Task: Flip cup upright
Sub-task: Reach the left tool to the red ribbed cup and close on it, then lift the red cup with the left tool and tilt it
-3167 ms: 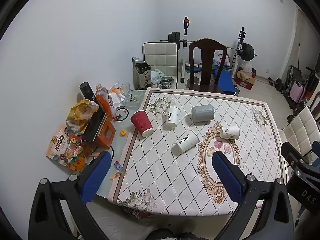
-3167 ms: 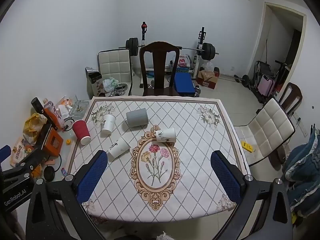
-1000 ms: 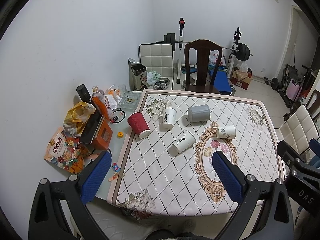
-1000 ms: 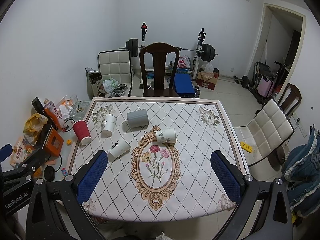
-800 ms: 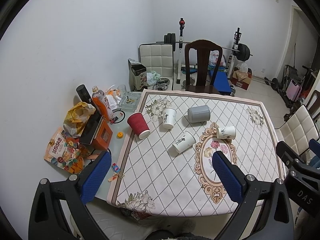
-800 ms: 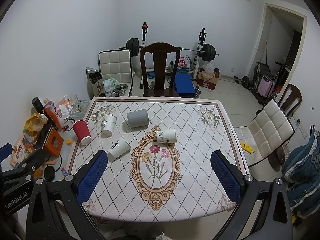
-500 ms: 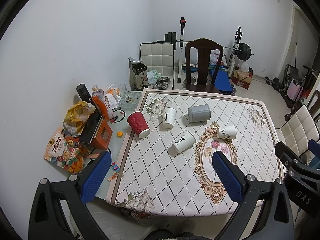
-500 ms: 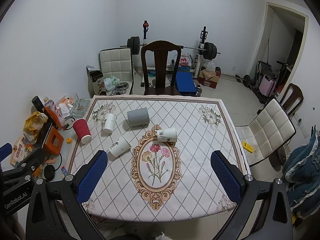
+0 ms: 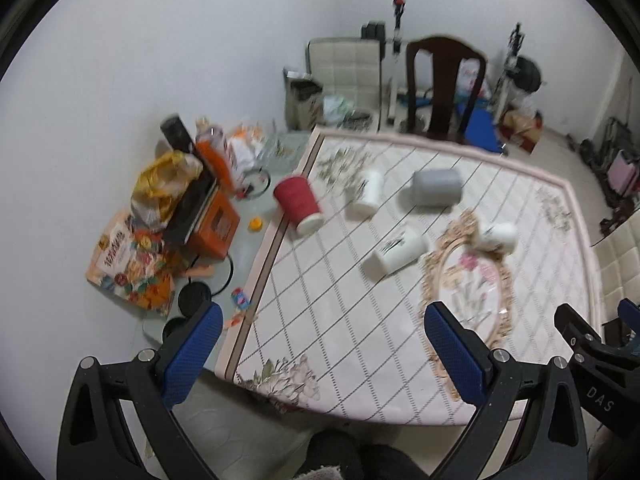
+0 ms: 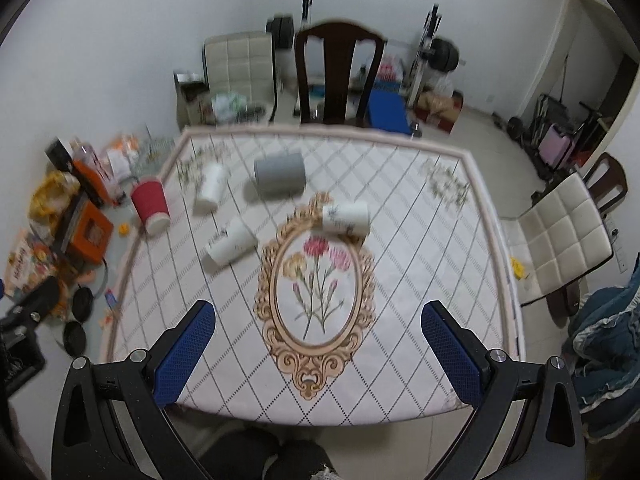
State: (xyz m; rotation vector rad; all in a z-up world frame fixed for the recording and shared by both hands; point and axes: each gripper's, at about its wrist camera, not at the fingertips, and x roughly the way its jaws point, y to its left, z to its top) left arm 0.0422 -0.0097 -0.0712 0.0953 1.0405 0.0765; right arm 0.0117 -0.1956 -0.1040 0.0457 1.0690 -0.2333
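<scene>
Both claws hang above the near edge of the tabletop [image 10: 400,280], each spread wide and holding nothing: left claw [image 9: 320,354], right claw [image 10: 318,350]. Past them the cloth shows an oval flower print [image 10: 316,276]. Five cups lie tipped on their sides farther in. A white cup [image 10: 345,218] rests at the oval's far rim. Another white cup [image 10: 232,246] lies left of the oval. Beyond are a red cup [image 10: 150,202] at the left edge, a third white cup [image 10: 211,188], and a grey cup [image 10: 279,174]. A dark chair [image 10: 340,76] stands at the far side.
</scene>
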